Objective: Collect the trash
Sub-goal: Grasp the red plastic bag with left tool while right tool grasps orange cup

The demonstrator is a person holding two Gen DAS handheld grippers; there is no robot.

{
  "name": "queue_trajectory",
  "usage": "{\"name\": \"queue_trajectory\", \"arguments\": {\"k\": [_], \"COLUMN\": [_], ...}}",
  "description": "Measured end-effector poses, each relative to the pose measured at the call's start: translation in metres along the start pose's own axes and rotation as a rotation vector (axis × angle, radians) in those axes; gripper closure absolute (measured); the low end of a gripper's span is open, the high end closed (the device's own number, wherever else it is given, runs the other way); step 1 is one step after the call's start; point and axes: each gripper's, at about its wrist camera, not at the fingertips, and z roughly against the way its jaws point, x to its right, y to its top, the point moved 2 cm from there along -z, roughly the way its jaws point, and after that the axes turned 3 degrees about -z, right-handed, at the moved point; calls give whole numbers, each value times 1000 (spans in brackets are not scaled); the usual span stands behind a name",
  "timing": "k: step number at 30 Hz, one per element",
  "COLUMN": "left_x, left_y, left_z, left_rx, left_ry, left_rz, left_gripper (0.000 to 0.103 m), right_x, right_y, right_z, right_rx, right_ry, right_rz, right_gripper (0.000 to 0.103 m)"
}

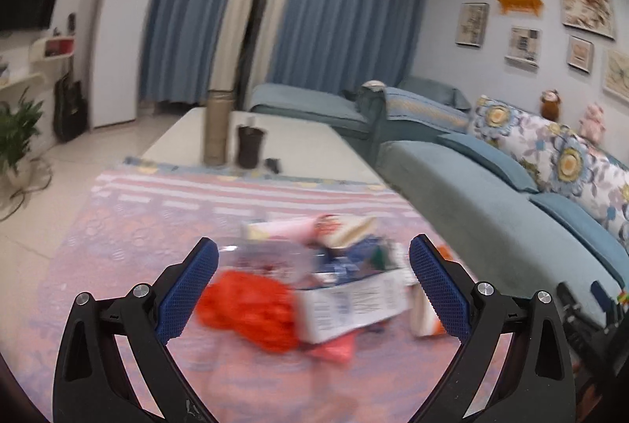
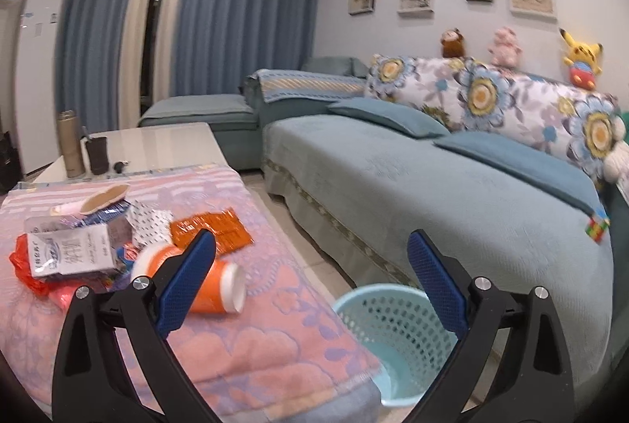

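The left gripper (image 1: 313, 281) has its jaws wide apart and holds nothing; the trash pile lies just ahead of it on the pink cloth (image 1: 118, 226), framed between the two blue pads, though this view is blurred. Nearest the left pad sits a crumpled red bag (image 1: 251, 309), and touching it toward the right pad is a white box (image 1: 350, 305) with printed text. Behind the box, farther from the tips, are blue wrappers (image 1: 354, 258) and a pink tube (image 1: 291, 228). Past the right pad an orange-and-white bottle (image 1: 424, 320) shows only in part. Well beyond the pile, on the bare table (image 1: 298, 144), stand a tall flask (image 1: 216, 128) and a dark cup (image 1: 250, 146), close together. The right gripper (image 2: 311, 279) is also spread wide and empty. Between its fingers, below and ahead, stands a light-blue basket (image 2: 393, 328) on the floor, just beside the cloth-covered table edge. The bottle (image 2: 212, 285) lies on its side on the cloth, partly behind the left pad. Farther out to the left of that pad is the box (image 2: 70, 250), with the red bag (image 2: 23, 265) under and beside it. Ahead of the left pad lie an orange foil pack (image 2: 212, 230) and a silver blister sheet (image 2: 149, 226), touching each other. The sofa (image 2: 412, 187) fills the space ahead of and beyond the right pad, and a small cube puzzle (image 2: 597, 226) sits on its seat edge, far to the right.
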Motion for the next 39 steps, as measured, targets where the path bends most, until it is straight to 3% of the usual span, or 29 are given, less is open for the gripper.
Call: {"name": "queue_trajectory", "arguments": {"k": [3, 7, 9, 10, 13, 15, 17, 18, 22, 23, 25, 26, 31, 36, 39], "left_x": [-32, -62, -66, -67, -62, -59, -58, -59, -62, -64, -66, -67, -66, -67, -71], "left_y": [-6, -24, -32, -37, -48, -55, -63, -66, -66, -66, -64, -62, -54, -47, -45], "left_z": [-11, -43, -64, -73, -102, -121, -138, -144, -142, -140, -131, -125, -101, -79, -71], "left_rx": [-60, -186, -231, -254, -316, -356, -399, -416, -398, -398, -385, -376, -330, -285, -261], "left_ry": [3, -9, -20, -20, -35, -21, -33, -30, -28, -27, -23, -14, 16, 41, 50], "left_rz": [28, 80, 87, 91, 86, 77, 80, 83, 88, 94, 97, 90, 80, 78, 82], "left_gripper": [8, 8, 9, 10, 11, 18, 34, 35, 64, 68, 73, 74, 75, 75, 75], "right_x": [-17, -31, -35, -35, -33, -31, -32, -34, -45, -46, -48, -49, -63, -81, -80], "right_y": [4, -5, -14, -18, -26, -28, -29, -30, -34, -36, -39, -40, -47, -52, -44], "right_z": [-15, -45, -63, -70, -83, -89, -96, -102, -119, -123, -124, -122, -95, -59, -39], "right_rx": [-35, -104, -147, -168, -203, -210, -225, -243, -317, -335, -368, -373, -393, -433, -400], "right_ry": [93, 134, 122, 127, 166, 179, 205, 236, 315, 324, 372, 388, 420, 539, 589], "right_rz": [19, 59, 78, 78, 64, 71, 83, 94, 110, 101, 81, 76, 105, 111, 113], "right_gripper": [10, 10, 12, 19, 20, 20, 20, 20, 24, 36, 49, 56, 68, 68, 68]}}
